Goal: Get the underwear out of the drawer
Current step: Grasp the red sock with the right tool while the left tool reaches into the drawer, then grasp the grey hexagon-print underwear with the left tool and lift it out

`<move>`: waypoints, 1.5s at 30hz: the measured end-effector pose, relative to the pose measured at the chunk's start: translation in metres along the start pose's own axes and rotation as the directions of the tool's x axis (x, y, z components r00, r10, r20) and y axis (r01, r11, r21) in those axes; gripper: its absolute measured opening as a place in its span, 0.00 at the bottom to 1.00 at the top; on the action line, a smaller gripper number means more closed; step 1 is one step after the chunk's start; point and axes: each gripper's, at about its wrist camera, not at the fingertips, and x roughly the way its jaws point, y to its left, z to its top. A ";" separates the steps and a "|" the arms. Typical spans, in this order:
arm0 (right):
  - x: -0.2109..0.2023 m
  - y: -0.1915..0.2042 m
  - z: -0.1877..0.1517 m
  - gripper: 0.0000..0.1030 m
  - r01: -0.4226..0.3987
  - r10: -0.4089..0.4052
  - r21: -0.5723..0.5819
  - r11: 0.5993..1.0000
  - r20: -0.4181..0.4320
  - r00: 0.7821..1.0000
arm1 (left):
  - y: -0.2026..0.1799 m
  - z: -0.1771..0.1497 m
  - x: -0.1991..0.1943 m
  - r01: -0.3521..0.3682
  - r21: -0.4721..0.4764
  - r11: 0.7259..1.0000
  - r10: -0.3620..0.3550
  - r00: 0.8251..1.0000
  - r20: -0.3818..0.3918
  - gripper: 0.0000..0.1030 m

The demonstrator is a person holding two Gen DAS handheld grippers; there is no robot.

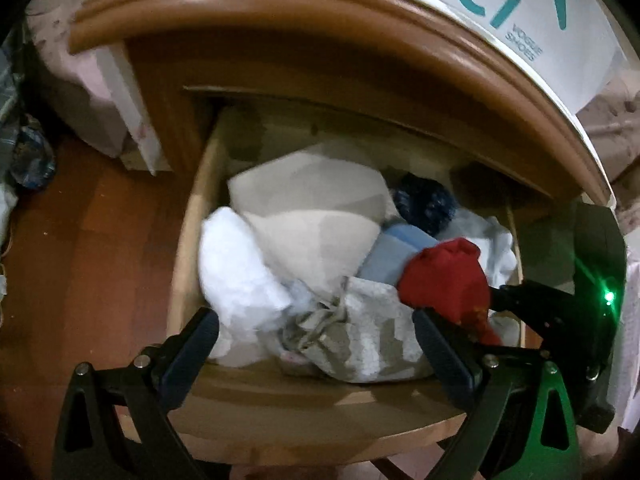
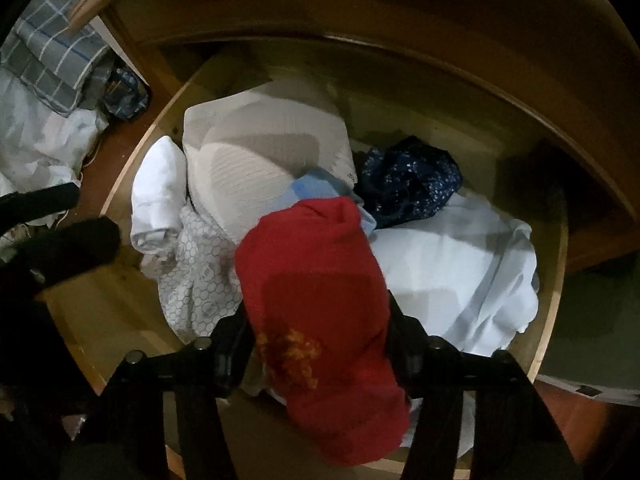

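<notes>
Red underwear point(image 2: 320, 292), soft, light and floppy, sits bunched between the 2 black fingers of the right gripper point(image 2: 318, 344), squeezed at its middle fold above the front of the drawer point(image 2: 554, 280), while the left gripper point(image 1: 316, 336) hangs wide and empty.

I can't see the drawer point(image 1: 188, 248)'s back end under the cabinet top, and the red underwear point(image 2: 320, 300) hides my right hand-held gripper point(image 2: 320, 344)'s pads.
</notes>
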 end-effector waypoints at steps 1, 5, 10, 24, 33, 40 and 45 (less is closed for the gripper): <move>-0.001 -0.001 0.000 0.46 -0.003 0.003 0.003 1.000 0.005 1.000 | -0.001 0.000 0.001 -0.008 -0.003 1.000 0.008 1.000 -0.003 0.98; -0.008 -0.008 -0.003 0.40 -0.026 0.025 0.041 0.999 0.024 0.999 | -0.005 0.000 0.003 -0.002 -0.005 1.000 0.002 1.000 -0.007 0.98; -0.030 -0.022 -0.009 0.40 -0.025 0.017 0.099 0.995 0.085 0.996 | -0.014 -0.002 0.013 0.026 0.008 1.000 -0.026 0.998 -0.050 0.98; -0.070 -0.065 -0.023 0.39 -0.050 0.005 0.242 0.969 0.184 0.983 | -0.066 -0.011 0.057 -0.011 0.126 0.992 0.033 0.985 -0.171 0.98; -0.074 -0.068 -0.025 0.39 -0.075 0.020 0.266 0.961 0.204 0.979 | -0.067 -0.017 0.089 -0.066 0.124 0.990 0.097 0.960 -0.262 0.93; -0.072 -0.069 -0.025 0.39 -0.084 0.032 0.265 0.961 0.195 0.980 | -0.054 -0.020 0.084 -0.043 0.083 0.996 0.064 0.964 -0.258 0.42; -0.070 -0.068 -0.025 0.39 -0.074 0.023 0.266 0.961 0.191 0.981 | -0.047 -0.024 0.069 -0.033 0.086 0.996 0.052 0.972 -0.230 0.33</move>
